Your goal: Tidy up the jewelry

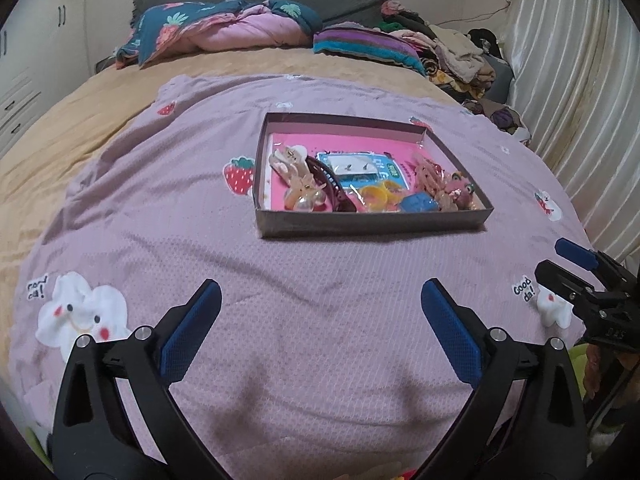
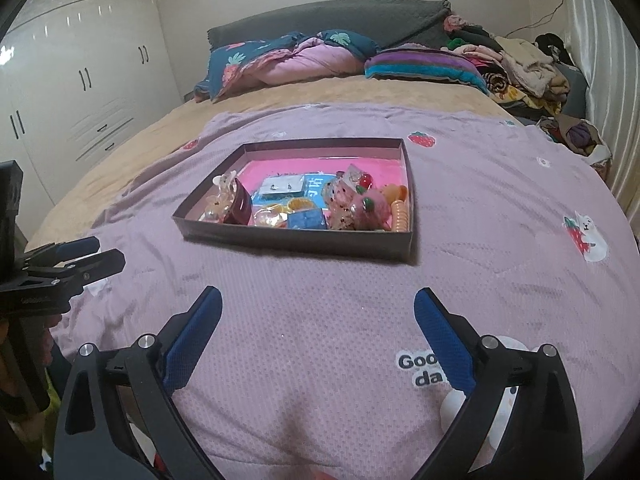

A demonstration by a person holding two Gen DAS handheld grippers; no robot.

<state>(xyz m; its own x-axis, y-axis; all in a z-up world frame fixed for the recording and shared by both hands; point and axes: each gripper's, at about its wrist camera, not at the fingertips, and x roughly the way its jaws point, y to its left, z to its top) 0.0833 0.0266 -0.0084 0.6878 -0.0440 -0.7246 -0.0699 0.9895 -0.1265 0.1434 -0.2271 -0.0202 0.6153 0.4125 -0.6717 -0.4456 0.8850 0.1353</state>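
Risk: both tools, left tool (image 1: 320, 300) and right tool (image 2: 318, 308), gape empty; crowded box (image 1: 372, 222) invites snagging neighbouring pieces.

Both wrist cameras sit low near the bed's (image 1: 100, 128) foot edge, tilted down and facing the headboard. The left camera stands left of the right; both share the box (image 1: 372, 224) (image 2: 296, 240) mid-bed.

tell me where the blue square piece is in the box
In both wrist views the blue square piece lies against the box's near wall, right of centre, between the yellow rings and the pink fuzzy clip.
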